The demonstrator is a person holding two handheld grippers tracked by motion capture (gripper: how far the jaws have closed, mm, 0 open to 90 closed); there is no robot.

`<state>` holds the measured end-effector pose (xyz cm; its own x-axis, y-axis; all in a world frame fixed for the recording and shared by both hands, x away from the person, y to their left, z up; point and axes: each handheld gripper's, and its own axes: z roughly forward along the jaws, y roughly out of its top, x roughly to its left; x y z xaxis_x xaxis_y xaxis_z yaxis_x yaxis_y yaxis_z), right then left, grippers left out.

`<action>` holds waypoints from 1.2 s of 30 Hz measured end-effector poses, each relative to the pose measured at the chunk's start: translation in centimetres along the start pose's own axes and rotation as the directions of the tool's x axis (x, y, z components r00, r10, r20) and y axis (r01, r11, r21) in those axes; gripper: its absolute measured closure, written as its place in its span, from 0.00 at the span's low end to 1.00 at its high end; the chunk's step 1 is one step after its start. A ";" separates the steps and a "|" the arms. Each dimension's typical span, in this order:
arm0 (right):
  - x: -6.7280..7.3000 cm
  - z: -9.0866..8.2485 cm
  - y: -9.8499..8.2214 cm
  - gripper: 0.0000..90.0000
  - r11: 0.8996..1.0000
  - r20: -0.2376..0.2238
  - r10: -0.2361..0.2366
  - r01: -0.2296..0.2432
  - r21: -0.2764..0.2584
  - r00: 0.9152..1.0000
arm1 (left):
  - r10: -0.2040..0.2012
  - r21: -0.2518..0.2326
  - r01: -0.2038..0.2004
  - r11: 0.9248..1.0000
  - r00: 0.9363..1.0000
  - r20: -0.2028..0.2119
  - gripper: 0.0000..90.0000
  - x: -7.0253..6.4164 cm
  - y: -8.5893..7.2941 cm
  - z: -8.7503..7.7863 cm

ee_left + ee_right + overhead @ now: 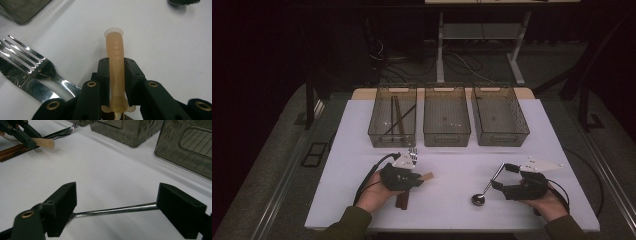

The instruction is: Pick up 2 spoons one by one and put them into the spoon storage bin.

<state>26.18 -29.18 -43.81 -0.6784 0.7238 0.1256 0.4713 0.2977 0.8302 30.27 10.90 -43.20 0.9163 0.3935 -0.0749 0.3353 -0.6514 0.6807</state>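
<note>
Black tongs (pixel 116 82), a translucent amber handle (pixel 116 62), silver forks (pixel 32 66), smoky grey bins (pixel 447 117), white table (pixel 452 200).

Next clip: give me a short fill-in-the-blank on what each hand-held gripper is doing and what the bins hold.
1. The left hand-held gripper is shut on a beige ____ marked LUSN.
2. The right hand-held gripper is ____, its jaws on either side of a spoon handle.
3. At the table's far edge stand ____ bins.
4. Dark sticks lie in the ____ bin.

Missing: handle; open; three; left
</note>
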 end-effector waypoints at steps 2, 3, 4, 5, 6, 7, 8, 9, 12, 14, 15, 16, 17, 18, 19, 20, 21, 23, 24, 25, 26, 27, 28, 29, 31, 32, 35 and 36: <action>0.0 0.0 0.0 0.18 1.000 0.001 0.001 -0.001 -0.002 1.000 | -0.003 -0.002 0.003 1.000 1.000 0.002 0.85 0.0 0.1 -0.1; 0.0 -0.1 0.0 0.18 1.000 0.000 0.003 -0.003 -0.004 1.000 | -0.014 -0.006 0.014 1.000 1.000 0.000 0.85 -0.1 0.2 -0.2; 0.0 -0.1 0.0 0.18 1.000 0.001 0.004 -0.004 -0.004 1.000 | -0.014 -0.002 0.014 1.000 1.000 -0.004 0.85 0.0 0.3 -0.3; -0.1 -0.1 0.0 0.18 1.000 0.003 0.005 -0.005 -0.005 1.000 | -0.017 -0.005 0.017 1.000 1.000 -0.004 0.85 -0.1 0.3 -0.4; -0.1 -0.1 0.0 0.18 1.000 0.004 0.005 -0.005 -0.005 1.000 | -0.017 -0.008 0.017 1.000 1.000 -0.003 0.85 -0.1 0.4 -0.5; -0.1 -0.1 0.0 0.18 1.000 0.002 0.005 -0.005 -0.005 1.000 | -0.017 -0.010 0.017 1.000 1.000 -0.002 0.85 -0.1 0.5 -0.6; -0.1 -0.1 0.0 0.18 1.000 0.003 0.008 -0.008 -0.005 1.000 | -0.016 -0.009 0.016 1.000 1.000 -0.004 0.85 -0.1 0.6 -0.7; -0.1 -0.1 0.0 0.18 1.000 0.004 0.007 -0.007 -0.006 1.000 | -0.018 -0.014 0.018 1.000 1.000 -0.005 0.85 -0.1 0.6 -0.8; 0.0 -0.2 0.0 0.18 1.000 0.003 0.008 -0.008 -0.006 1.000 | -0.023 -0.015 0.023 1.000 1.000 -0.009 0.85 0.1 1.0 -1.1; 0.0 -0.1 0.0 0.18 1.000 0.004 0.008 -0.008 -0.007 1.000 | -0.031 -0.016 0.031 0.999 0.999 -0.012 0.85 0.2 1.1 -1.2; 0.0 -0.1 0.0 0.18 1.000 0.005 0.009 -0.009 -0.007 1.000 | -0.035 -0.017 0.035 0.999 0.999 -0.012 0.85 0.3 1.2 -1.2; 0.0 -0.1 0.0 0.18 1.000 0.005 0.010 -0.010 -0.008 1.000 | -0.041 -0.018 0.041 0.999 0.999 -0.010 0.85 0.3 1.3 -1.2; 0.0 -0.1 0.0 0.18 1.000 0.004 0.010 -0.010 -0.007 1.000 | -0.041 -0.019 0.041 0.999 0.999 -0.010 0.85 0.4 1.4 -1.2; 0.0 -0.1 0.0 0.18 1.000 0.005 0.010 -0.010 -0.007 1.000 | -0.040 -0.015 0.040 0.999 0.999 -0.010 0.85 0.5 1.5 -1.3; 0.0 -0.1 0.0 0.18 1.000 0.004 0.009 -0.009 -0.007 1.000 | -0.041 -0.020 0.041 0.999 0.999 -0.009 0.85 0.5 1.7 -1.3; 0.0 -0.1 0.0 0.18 1.000 0.004 0.008 -0.008 -0.007 1.000 | -0.040 -0.022 0.040 0.999 0.999 -0.005 0.85 0.6 1.8 -1.3; 0.0 -0.1 0.0 0.18 1.000 0.004 0.009 -0.009 -0.007 1.000 | -0.040 -0.025 0.040 0.999 0.999 -0.005 0.85 0.6 2.0 -1.3; 0.0 -0.1 0.0 0.18 1.000 0.003 0.009 -0.009 -0.007 1.000 | -0.038 -0.027 0.037 0.999 0.999 -0.003 0.85 0.8 2.3 -1.4; 0.0 -0.1 0.0 0.18 1.000 0.004 0.010 -0.010 -0.006 1.000 | -0.042 -0.031 0.042 0.999 0.999 -0.002 0.85 0.8 2.5 -1.4; 0.0 -0.1 0.0 0.18 1.000 0.005 0.009 -0.009 -0.007 1.000 | -0.040 -0.029 0.040 0.999 0.999 -0.004 0.85 0.9 2.7 -1.5; 0.0 -0.1 0.0 0.18 1.000 0.005 0.010 -0.010 -0.008 1.000 | -0.042 -0.033 0.042 0.999 0.999 -0.006 0.85 0.9 2.9 -1.5; 0.0 -0.1 0.0 0.18 1.000 0.003 0.009 -0.009 -0.009 1.000 | -0.043 -0.037 0.043 0.998 0.999 -0.003 0.85 1.0 3.0 -1.6; 0.0 -0.2 0.0 0.18 1.000 0.002 0.008 -0.008 -0.008 1.000 | -0.042 -0.041 0.042 0.998 0.999 -0.004 0.85 1.0 3.2 -1.6; 0.0 -0.2 0.0 0.18 1.000 0.002 0.009 -0.009 -0.008 1.000 | -0.041 -0.042 0.041 0.998 0.999 -0.003 0.85 1.1 3.4 -1.6; 0.0 -0.1 0.0 0.18 1.000 0.002 0.010 -0.010 -0.008 1.000 | -0.043 -0.051 0.042 0.998 0.999 -0.002 0.85 1.2 3.7 -1.6; 0.0 -0.1 0.0 0.18 1.000 0.002 0.010 -0.010 -0.008 1.000 | -0.043 -0.049 0.043 0.998 0.999 0.002 0.85 1.3 3.8 -1.6; 0.0 -0.2 0.0 0.18 1.000 0.001 0.010 -0.010 -0.009 1.000 | -0.043 -0.058 0.043 0.997 0.999 0.000 0.85 1.5 4.3 -1.4; 0.0 -0.2 0.0 0.18 1.000 0.001 0.012 -0.012 -0.009 1.000 | -0.041 -0.057 0.041 0.997 0.999 0.001 0.85 1.6 4.5 -1.4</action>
<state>26.09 -29.27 -43.69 -0.6724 0.7279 0.1346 0.4738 0.2834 0.8338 32.95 9.49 -39.21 0.9018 0.4194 -0.1038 0.3599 -0.5962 0.7177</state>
